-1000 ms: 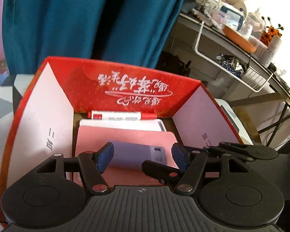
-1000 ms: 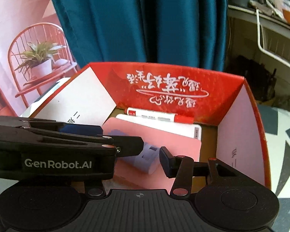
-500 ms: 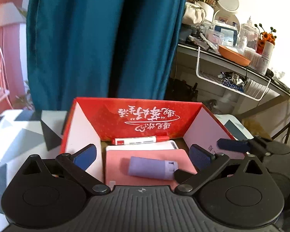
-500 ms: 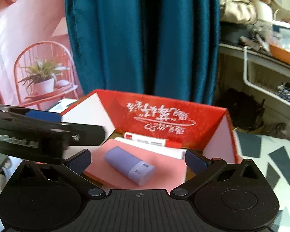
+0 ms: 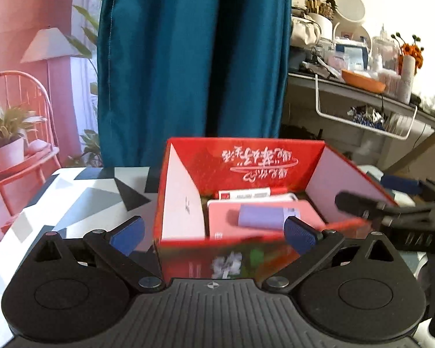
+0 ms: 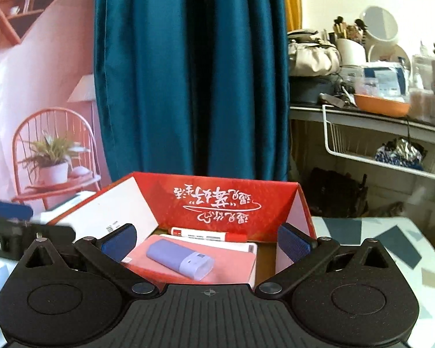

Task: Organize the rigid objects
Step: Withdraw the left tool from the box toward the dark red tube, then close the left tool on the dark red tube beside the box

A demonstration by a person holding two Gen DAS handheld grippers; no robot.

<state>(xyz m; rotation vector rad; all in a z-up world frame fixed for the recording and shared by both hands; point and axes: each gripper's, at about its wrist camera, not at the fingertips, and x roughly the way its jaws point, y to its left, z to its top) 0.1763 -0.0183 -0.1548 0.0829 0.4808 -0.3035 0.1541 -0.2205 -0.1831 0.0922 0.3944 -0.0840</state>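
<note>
Both my grippers have drawn back and up from the box since a second ago, when the left one straddled the lilac case low inside it; the case has been left lying free.

That rounded lilac plastic case (image 6: 179, 256) with a paler cap end rests on its side on a flat pink rectangular pad (image 6: 232, 266), touching nothing else. The pad lies over a white card-like sheet (image 6: 246, 246) on the floor of the open red cardboard box (image 6: 226, 200) with white calligraphy on its rear wall. Behind them, along that rear wall, lies a white marker with a red cap (image 6: 206, 234). From the left wrist view I see the same case (image 5: 261, 217) on the pad, and the box's near wall (image 5: 217, 256) is blurred.

My left gripper (image 5: 214, 233) is held before the box with its blue-padded fingers (image 5: 127, 233) spread wide and nothing between them. My right gripper (image 6: 206, 240) is likewise spread wide and empty, its pads (image 6: 293, 240) level with the box's sides. The right gripper's body shows at the right edge of the left view, blurred.

The box stands on a table with a grey, black and white geometric cover (image 5: 81, 200). Behind hang a teal curtain (image 6: 188, 72), with a cluttered shelf with a white wire basket (image 6: 391, 150) to the right.
</note>
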